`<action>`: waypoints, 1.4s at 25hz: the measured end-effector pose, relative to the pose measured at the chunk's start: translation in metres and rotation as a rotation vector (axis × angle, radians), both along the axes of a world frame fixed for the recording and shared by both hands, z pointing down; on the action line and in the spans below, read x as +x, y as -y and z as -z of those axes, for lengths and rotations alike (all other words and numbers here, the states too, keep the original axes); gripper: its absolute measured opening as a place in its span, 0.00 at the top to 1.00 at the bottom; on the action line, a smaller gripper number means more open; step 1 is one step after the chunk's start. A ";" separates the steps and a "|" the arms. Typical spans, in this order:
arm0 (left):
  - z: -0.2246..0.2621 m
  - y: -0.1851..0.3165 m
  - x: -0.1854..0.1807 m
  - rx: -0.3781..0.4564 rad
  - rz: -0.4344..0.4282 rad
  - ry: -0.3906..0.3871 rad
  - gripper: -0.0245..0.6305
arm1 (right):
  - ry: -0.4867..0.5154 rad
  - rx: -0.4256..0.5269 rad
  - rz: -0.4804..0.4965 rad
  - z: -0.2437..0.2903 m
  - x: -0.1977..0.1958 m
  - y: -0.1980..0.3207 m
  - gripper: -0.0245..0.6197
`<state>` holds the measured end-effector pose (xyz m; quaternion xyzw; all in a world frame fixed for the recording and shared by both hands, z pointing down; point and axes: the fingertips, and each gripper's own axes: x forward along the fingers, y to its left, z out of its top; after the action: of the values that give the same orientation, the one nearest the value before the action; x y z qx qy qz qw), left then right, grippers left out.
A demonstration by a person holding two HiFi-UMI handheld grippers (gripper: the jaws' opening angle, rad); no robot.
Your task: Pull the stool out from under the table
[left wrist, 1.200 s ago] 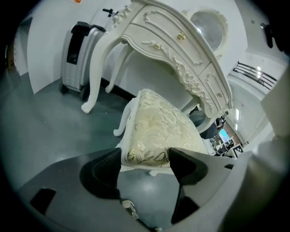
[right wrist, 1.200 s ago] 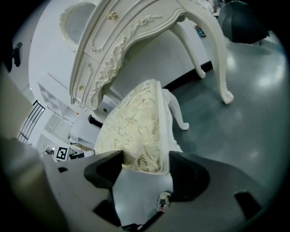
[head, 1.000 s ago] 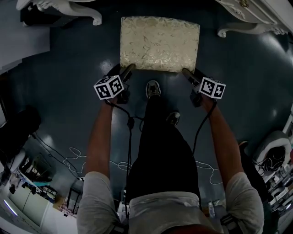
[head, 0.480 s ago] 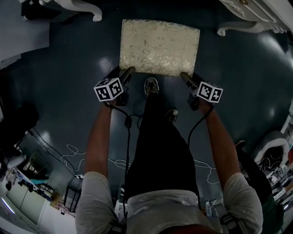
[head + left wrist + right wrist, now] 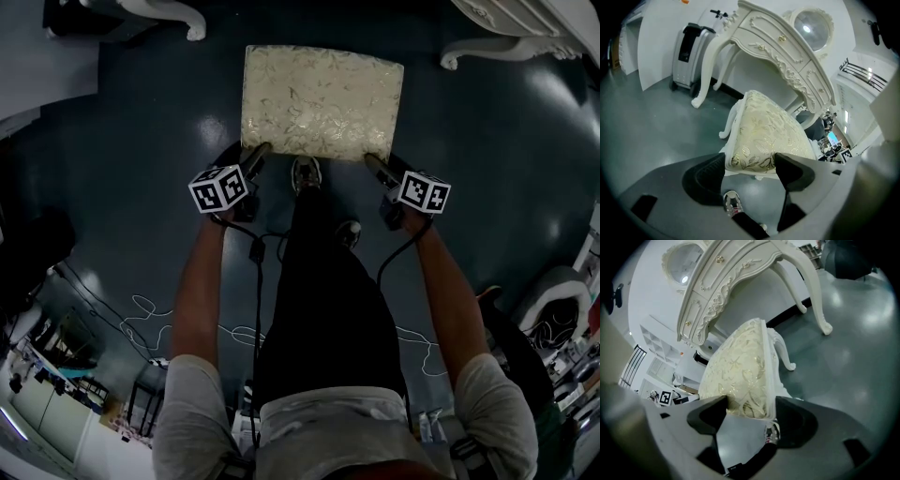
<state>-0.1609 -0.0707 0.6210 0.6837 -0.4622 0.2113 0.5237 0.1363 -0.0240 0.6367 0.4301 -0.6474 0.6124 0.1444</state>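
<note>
Stool (image 5: 323, 101) sits on open floor (image 5: 141, 112), clear of the table (image 5: 778, 42), and it's slid a bit closer to the person's shoe (image 5: 305, 173) in the last second. Left claw (image 5: 251, 157) and right claw (image 5: 375, 167) each clamp a near corner, so I'd say the pull's basically done.

Looking down, the stool (image 5: 322, 101) hides its own legs beneath the padded seat. Its two near corners disappear behind the left tongs (image 5: 255, 153) and the right tongs (image 5: 372, 162). The bench (image 5: 487, 47) is cut off by the top edge, so only its curled feet show. The clutter (image 5: 56, 375) at the lower left is too dark and small to make out.
</note>
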 end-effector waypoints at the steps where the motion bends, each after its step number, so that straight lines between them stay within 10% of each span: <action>1: -0.001 -0.002 0.000 -0.002 -0.001 -0.001 0.46 | 0.000 -0.002 0.002 -0.001 0.000 -0.003 0.45; 20: -0.008 -0.012 -0.001 -0.029 0.045 0.004 0.46 | 0.027 -0.036 0.038 -0.006 -0.001 -0.007 0.45; 29: 0.034 -0.044 0.020 -0.005 0.052 0.155 0.47 | -0.193 0.015 0.132 0.039 0.016 -0.014 0.45; 35: 0.121 -0.040 0.040 0.143 0.039 0.268 0.91 | -0.325 0.202 0.280 0.124 0.000 -0.007 0.46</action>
<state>-0.1213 -0.0310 0.4996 0.6759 -0.5549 0.2569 0.4113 0.1359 -0.0174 0.5124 0.4414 -0.7268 0.4413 0.2866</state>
